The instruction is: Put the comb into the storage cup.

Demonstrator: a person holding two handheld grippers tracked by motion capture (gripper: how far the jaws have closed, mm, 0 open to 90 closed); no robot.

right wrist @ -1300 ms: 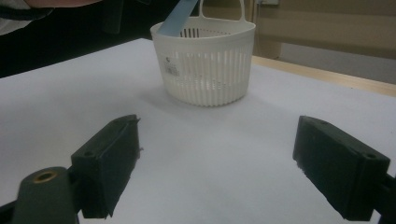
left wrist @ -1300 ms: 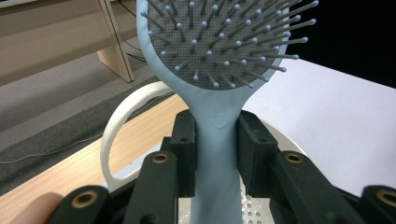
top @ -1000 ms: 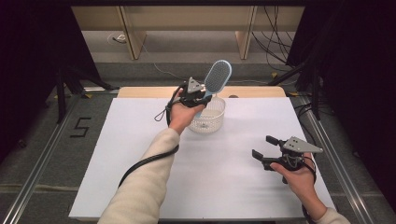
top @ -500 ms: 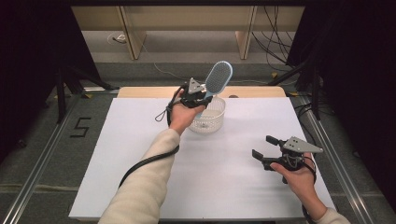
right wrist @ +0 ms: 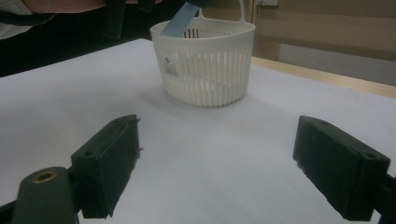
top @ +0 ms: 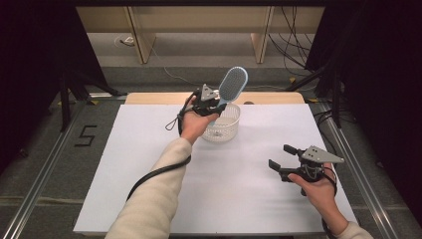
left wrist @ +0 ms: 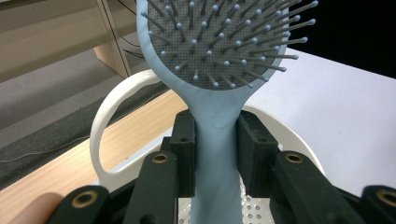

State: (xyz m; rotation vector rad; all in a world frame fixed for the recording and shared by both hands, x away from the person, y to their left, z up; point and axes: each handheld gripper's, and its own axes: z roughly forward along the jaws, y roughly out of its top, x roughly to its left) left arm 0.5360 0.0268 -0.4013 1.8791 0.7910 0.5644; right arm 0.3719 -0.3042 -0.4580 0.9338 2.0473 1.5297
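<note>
Hairbrush [top: 232,85] sits clamped in the left gripper [top: 211,103], jaws pressed on both sides of its pale blue handle, w/ the bristle head up and tilted away from the hand. In the left gripper view the handle [left wrist: 217,158] runs straight down betw. the two black jaws, bristles facing the camera. Handle's lower end reaches into a white basket [top: 226,130], which stands on the counter [top: 149,149] toward its far edge, just beside the left hand [top: 195,124]; basket's carry loop [left wrist: 109,116] shows behind the brush. Right gripper view has the blue handle end [right wrist: 180,21] poking in at the basket rim [right wrist: 205,25]. Further right, well apart from the basket, the right gripper [top: 282,158] is held low over the near right part of the counter, jaws spread wide w/ nothing betw. them, pointing toward the basket.
</note>
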